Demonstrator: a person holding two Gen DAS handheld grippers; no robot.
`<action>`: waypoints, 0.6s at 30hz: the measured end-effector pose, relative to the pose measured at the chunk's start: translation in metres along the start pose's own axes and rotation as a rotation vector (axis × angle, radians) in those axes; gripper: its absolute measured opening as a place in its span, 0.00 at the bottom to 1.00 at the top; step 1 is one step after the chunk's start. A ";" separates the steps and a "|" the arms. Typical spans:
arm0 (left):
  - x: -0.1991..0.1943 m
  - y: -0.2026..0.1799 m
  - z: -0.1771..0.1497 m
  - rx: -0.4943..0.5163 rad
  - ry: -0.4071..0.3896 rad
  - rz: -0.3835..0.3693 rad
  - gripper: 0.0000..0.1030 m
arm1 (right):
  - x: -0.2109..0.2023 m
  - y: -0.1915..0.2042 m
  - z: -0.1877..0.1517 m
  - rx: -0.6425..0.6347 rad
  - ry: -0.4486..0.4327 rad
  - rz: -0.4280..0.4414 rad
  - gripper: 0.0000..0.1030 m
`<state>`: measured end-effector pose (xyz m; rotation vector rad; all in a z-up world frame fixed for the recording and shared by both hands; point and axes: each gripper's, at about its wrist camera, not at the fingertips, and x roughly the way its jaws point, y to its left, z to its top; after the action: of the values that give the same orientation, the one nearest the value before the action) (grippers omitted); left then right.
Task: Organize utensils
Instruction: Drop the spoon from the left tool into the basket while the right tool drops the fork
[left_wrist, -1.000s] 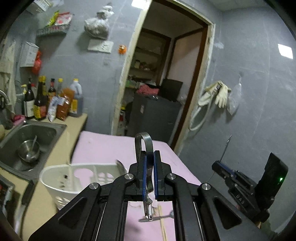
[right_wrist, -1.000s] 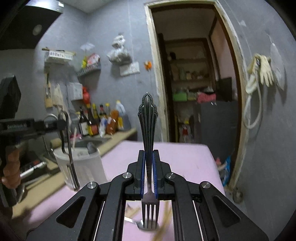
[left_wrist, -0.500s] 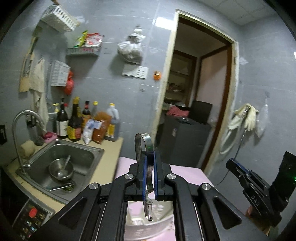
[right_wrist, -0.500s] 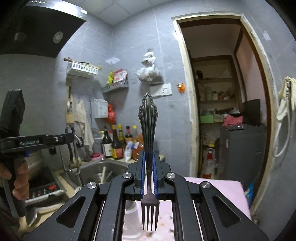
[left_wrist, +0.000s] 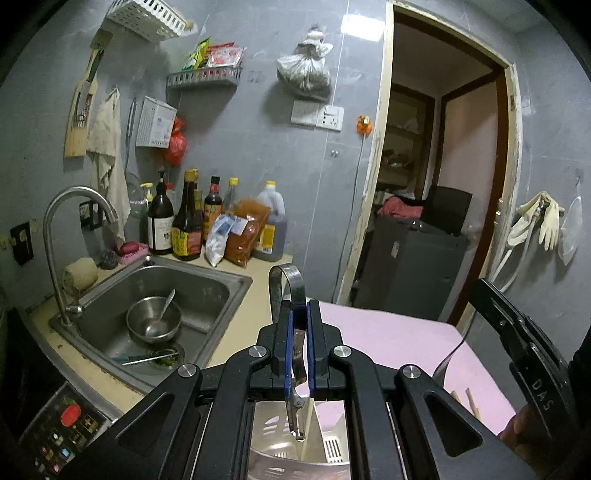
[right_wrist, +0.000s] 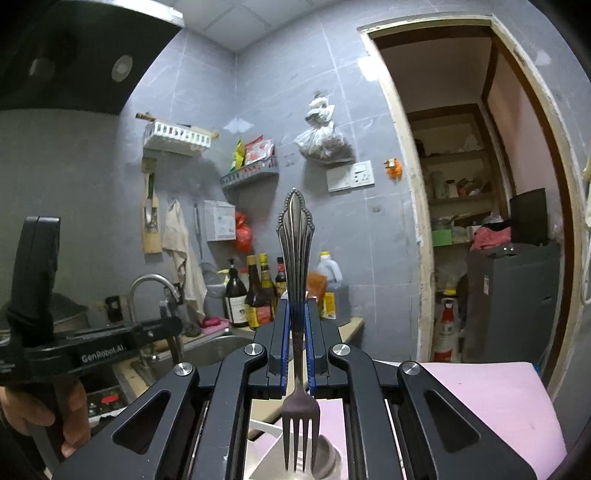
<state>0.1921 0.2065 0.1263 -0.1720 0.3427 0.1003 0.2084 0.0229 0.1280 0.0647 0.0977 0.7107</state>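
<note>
Both claws now over the white basket (left_wrist: 295, 458): left claw (left_wrist: 299, 354) clamped on peeler (left_wrist: 291, 295), right claw (right_wrist: 297, 354) on fork (right_wrist: 297, 314).

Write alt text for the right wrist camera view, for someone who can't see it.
The right gripper is shut on a dark ornate metal fork, handle up and tines down over a white plastic utensil holder on a pink tabletop. To the left, a hand holds the left gripper before a steel sink and sauce bottles.
</note>
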 end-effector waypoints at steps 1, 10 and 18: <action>0.002 0.000 -0.002 0.006 0.004 0.004 0.04 | 0.003 0.001 -0.001 -0.003 0.005 0.003 0.05; 0.014 0.001 -0.016 -0.012 0.053 -0.007 0.04 | 0.015 0.006 0.000 -0.029 0.006 0.037 0.05; 0.022 -0.001 -0.025 0.010 0.124 -0.048 0.04 | 0.028 0.001 -0.025 -0.028 0.093 0.028 0.05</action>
<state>0.2049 0.2025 0.0953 -0.1770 0.4621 0.0410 0.2261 0.0424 0.1012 0.0061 0.1764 0.7424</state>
